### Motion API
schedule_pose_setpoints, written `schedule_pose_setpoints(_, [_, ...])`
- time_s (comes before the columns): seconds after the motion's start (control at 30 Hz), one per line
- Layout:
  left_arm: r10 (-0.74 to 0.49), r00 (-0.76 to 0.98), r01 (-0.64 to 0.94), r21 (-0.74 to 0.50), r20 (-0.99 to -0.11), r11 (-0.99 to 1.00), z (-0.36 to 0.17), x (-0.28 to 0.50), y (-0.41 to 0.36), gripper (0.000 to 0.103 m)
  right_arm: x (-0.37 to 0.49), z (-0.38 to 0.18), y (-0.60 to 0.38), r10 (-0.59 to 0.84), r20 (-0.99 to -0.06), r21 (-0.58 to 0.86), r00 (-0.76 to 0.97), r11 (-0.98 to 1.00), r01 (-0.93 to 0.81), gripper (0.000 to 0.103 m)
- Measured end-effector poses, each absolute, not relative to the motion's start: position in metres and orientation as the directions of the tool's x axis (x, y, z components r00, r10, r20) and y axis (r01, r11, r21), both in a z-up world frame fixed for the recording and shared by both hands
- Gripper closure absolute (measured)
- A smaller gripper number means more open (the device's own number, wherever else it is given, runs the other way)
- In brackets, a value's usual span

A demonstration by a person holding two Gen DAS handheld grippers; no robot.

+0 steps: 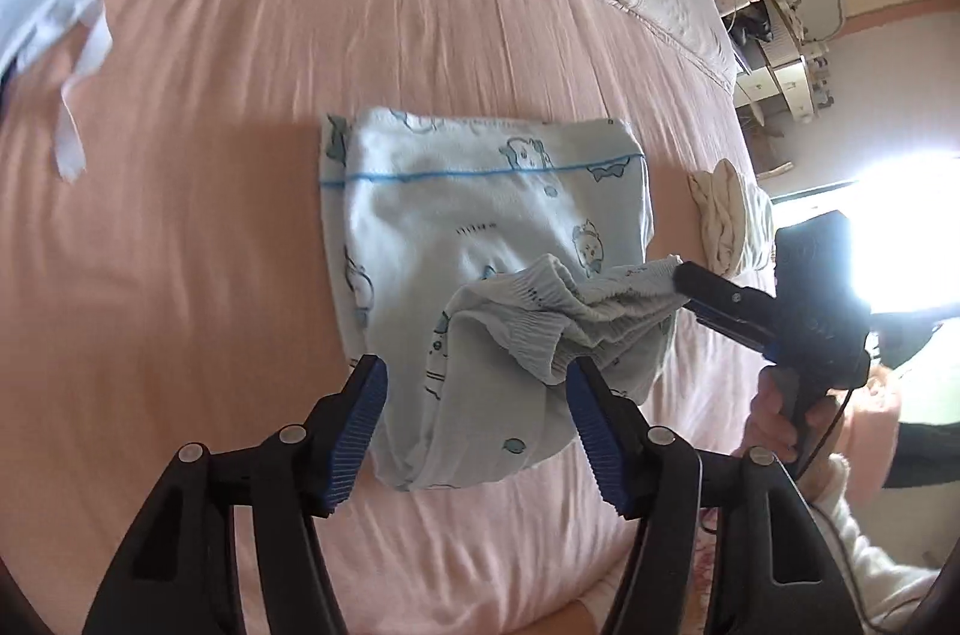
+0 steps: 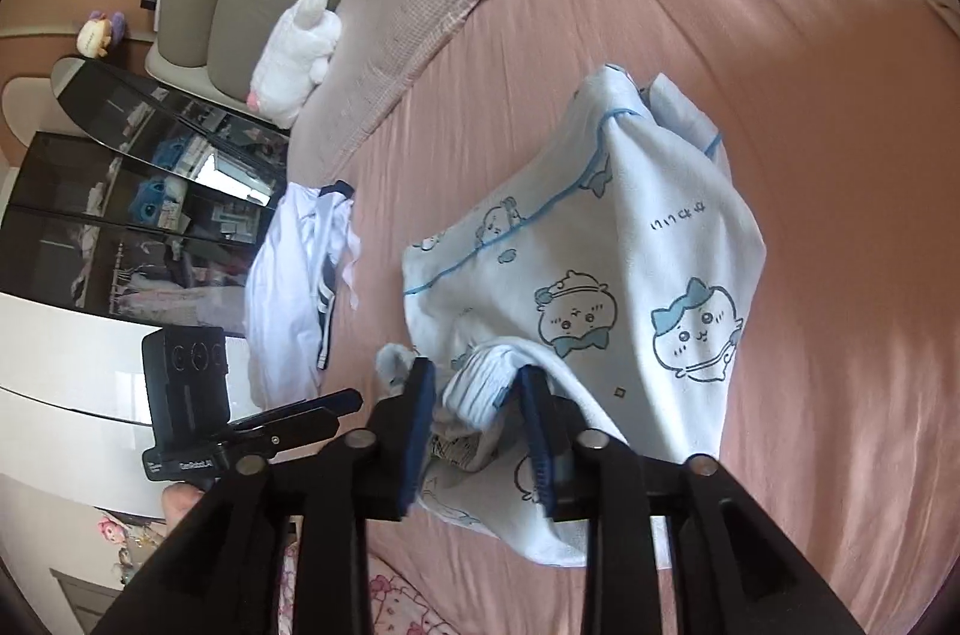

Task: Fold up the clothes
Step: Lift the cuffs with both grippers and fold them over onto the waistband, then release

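One pale-blue cartoon-print garment point(image 1: 480, 227) (half folded), ribbed waistband point(image 2: 480, 389) pinched by right gripper point(image 2: 477, 431), left gripper point(image 1: 474, 431) spread.

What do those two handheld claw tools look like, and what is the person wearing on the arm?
Both are black plastic. The left gripper has two fingers faced with ribbed blue pads and round silver rivets at the joints. The right gripper has a pistol-style handle, a boxy black camera block on top and a thin black cable trailing below. The right arm wears a fluffy white sleeve.
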State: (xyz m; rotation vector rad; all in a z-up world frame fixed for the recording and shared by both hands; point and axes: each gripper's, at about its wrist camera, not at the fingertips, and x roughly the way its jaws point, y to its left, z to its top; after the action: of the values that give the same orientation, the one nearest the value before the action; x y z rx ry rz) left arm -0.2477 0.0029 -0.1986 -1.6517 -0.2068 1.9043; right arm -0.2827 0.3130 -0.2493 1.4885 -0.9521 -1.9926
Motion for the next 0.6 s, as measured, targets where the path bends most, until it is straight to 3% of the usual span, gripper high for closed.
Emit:
schedule_pose_setpoints(0.1, [0.447,-0.115,-0.522,-0.329,-0.887,-0.787,-0.200,-0.237,0.041,0.043,-0.275,-0.226,0.315,-0.632,-0.680,0.662,-0.372,-0.747,0.058,0.057])
schedule_pose_setpoints(0.2, [0.424,-0.135,-0.595,-0.270,-0.895,-0.757,-0.210,-0.227,0.062,0.043,-0.267,-0.205,0.313,-0.521,-0.742,0.504,-0.421,-0.848,0.161,0.057])
schedule_pose_setpoints(0.33, [0.404,-0.154,-0.671,-0.205,-0.902,-0.713,-0.225,-0.213,0.086,0.044,-0.255,-0.221,0.279,-0.446,-0.852,0.340,-0.275,-0.870,0.358,0.057])
schedule_pose_setpoints(0.43, [0.473,-0.156,-0.685,-0.250,-0.867,-0.684,-0.225,-0.220,0.094,0.044,-0.254,-0.243,0.253,-0.458,-0.864,0.342,-0.211,-0.840,0.421,0.058])
schedule_pose_setpoints(0.53, [0.284,-0.297,-0.641,-0.029,-0.912,-0.767,-0.239,-0.241,0.108,0.044,-0.272,-0.255,0.231,-0.385,-0.882,0.237,-0.271,-0.860,0.452,0.058])
schedule_pose_setpoints(0.6, [0.190,-0.400,-0.563,0.077,-0.896,-0.823,-0.244,-0.257,0.104,0.044,-0.283,-0.250,0.232,-0.334,-0.864,0.165,-0.377,-0.895,0.415,0.057])
